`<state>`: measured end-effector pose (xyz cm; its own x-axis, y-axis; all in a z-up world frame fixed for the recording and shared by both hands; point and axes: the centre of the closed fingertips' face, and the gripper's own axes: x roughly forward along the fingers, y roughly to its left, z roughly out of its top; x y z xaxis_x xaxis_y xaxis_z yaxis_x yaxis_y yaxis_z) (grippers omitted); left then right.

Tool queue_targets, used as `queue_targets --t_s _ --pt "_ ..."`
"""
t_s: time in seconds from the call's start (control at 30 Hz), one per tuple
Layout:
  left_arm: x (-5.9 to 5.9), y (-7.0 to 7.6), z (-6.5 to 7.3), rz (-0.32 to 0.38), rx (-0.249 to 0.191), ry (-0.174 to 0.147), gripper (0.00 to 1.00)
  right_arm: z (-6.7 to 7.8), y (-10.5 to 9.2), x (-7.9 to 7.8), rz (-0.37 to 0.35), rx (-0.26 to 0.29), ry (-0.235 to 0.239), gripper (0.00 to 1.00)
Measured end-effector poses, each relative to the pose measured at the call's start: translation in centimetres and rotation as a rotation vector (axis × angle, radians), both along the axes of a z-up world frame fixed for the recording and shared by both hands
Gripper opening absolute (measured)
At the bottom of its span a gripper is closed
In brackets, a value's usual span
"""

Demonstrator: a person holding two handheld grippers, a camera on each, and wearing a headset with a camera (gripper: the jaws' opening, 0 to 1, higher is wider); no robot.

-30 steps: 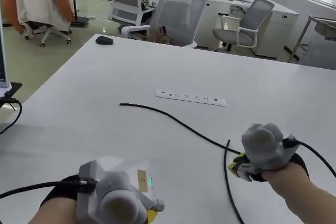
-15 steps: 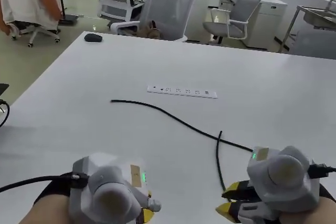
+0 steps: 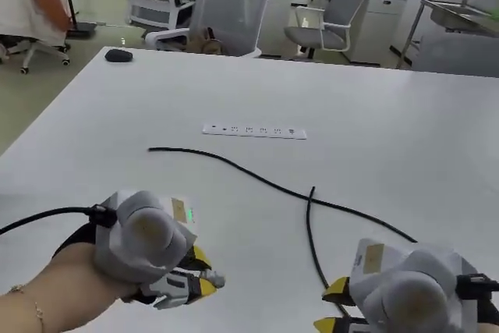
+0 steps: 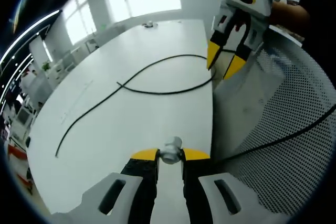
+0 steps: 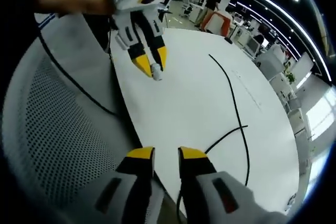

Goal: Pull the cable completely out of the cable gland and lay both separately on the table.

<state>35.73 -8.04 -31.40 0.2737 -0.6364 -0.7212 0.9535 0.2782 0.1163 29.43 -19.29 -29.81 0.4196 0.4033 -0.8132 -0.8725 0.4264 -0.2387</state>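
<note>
We have the cable gland (image 4: 170,150) pinched between the tips of the left claw (image 3: 203,274), a small grey piece with no cable running through it. The cable (image 3: 257,177) lies on the worktop (image 3: 374,115), running from ten o'clock down toward five o'clock and crossing itself near the middle. The power strip (image 3: 253,130) sits beyond it at twelve o'clock.

The right claw (image 5: 165,155) shows a narrow gap between its tips. The cable's near end runs right up to it, and we cannot tell whether it is nipped there or lying free.

We judge the pulling done, with the laying down left to do, and we see three risks:

- **Gland rolling off:** The left claw hangs close to the worktop's near edge at six o'clock. A round gland released there could roll off onto the mesh chair below.
- **Gland touching the cable:** If we set it further in, it could land against the cable, and the two would not lie separately.
- **Cable dragged along:** If the right claw does hold the cable, any careless move would drag the loop toward the gland.
</note>
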Motion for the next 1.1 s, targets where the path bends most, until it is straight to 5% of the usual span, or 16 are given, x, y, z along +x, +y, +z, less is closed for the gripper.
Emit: queue_targets --t_s 0.07,0.17,0.27,0.5,0.7,0.8,1.1 --pt "0.2 0.0 -1.3 -0.036 0.024 0.021 0.18 -0.1 0.6 -0.1 -0.012 0.056 0.023 0.17" --pt "0.6 0.1 -3.3 -0.077 0.071 0.049 0.18 0.0 0.4 0.1 -0.02 0.051 0.01 0.15" --pt "1.2 -0.1 -4.7 -0.044 0.061 0.08 0.18 0.0 0.7 0.1 -0.005 0.057 0.003 0.16" --pt "1.4 -0.7 -7.0 -0.013 0.041 0.161 0.18 -0.7 0.2 0.4 0.012 -0.026 -0.034 0.18" --pt "1.1 -0.7 -8.3 -0.026 0.08 0.168 0.18 -0.4 0.1 0.5 0.001 0.0 -0.026 0.17" --pt "1.8 -0.4 -8.6 0.008 0.094 0.136 0.18 -0.5 0.2 0.4 0.006 -0.006 -0.03 0.17" --pt "1.1 0.2 -10.1 0.04 0.111 0.175 0.18 -0.6 0.2 0.2 0.013 -0.01 -0.024 0.18"
